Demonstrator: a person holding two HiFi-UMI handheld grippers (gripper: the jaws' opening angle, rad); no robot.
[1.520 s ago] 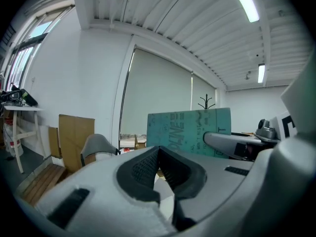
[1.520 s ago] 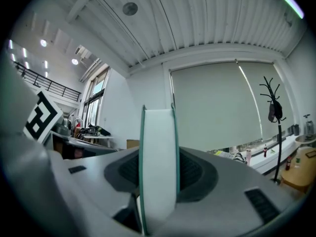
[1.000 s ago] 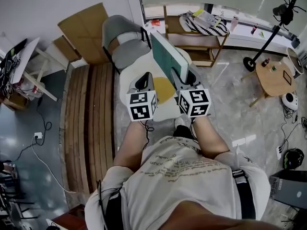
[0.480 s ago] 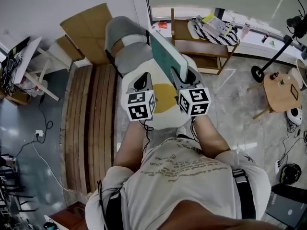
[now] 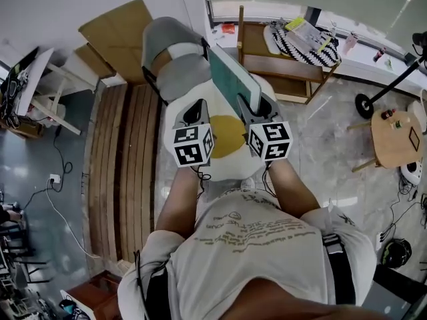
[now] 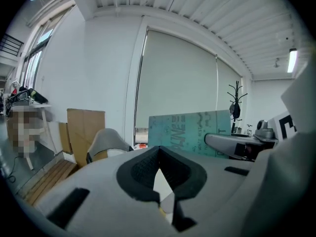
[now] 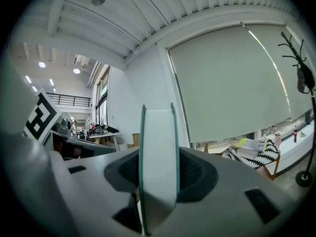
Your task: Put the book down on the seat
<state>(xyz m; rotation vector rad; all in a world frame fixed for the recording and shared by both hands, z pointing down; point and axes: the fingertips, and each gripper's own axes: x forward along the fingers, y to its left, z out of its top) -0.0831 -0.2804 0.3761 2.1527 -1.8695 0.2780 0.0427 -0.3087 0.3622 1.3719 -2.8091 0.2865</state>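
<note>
Head view: book (image 5: 232, 79) nearer seat (image 5: 230, 167) than before.

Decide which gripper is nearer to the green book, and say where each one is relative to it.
Right. The right gripper is clamped on the book, holding it on edge; the left gripper sits apart to its left, shut and empty.

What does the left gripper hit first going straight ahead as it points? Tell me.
Most likely the grey chair behind the white seat: the left gripper, shut and empty, aims across the seat toward it. Depth is unclear; being tilted slightly down, it might touch the seat first.
</note>
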